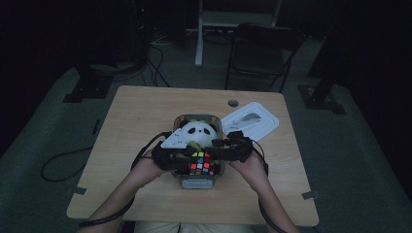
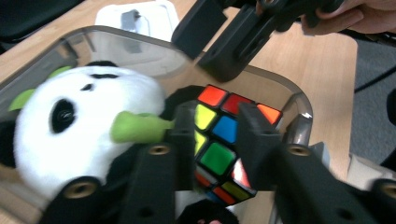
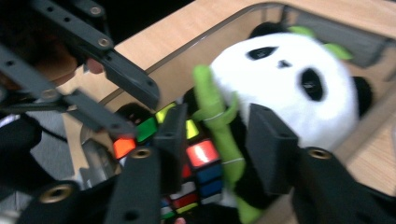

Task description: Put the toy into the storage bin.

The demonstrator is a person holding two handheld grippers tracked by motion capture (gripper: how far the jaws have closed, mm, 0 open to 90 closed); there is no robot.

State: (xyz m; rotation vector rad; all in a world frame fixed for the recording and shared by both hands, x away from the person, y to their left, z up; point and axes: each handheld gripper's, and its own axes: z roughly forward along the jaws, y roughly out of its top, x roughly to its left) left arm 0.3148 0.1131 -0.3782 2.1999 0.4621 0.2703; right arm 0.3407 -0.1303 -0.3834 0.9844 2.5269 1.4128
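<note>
**Two grippers converge on a puzzle cube packed in a clear bin**

We hold both grippers over the near end of a clear plastic bin (image 1: 180, 119) on the wooden table (image 1: 136, 107), where a colour puzzle cube (image 1: 201, 162) sits beside a plush panda (image 1: 198, 132). The bin's white lid (image 1: 252, 120) lies just right of it.

In the left gripper view, the left gripper (image 2: 215, 135) has its jaws apart on either side of the cube (image 2: 219, 140), one row of tiles showing between them; whether the pads press on it we cannot tell. The panda (image 2: 70, 126) and its green bamboo sprig (image 2: 137, 127) lie to that gripper's left.

The right gripper (image 3: 218, 140) also stands apart, straddling the bamboo stalk (image 3: 215, 126), with the cube (image 3: 198, 163) just below and behind it. By our reading the left gripper is the better placed, the cube lying straight ahead between its fingers.

No brand or writing is legible.
</note>
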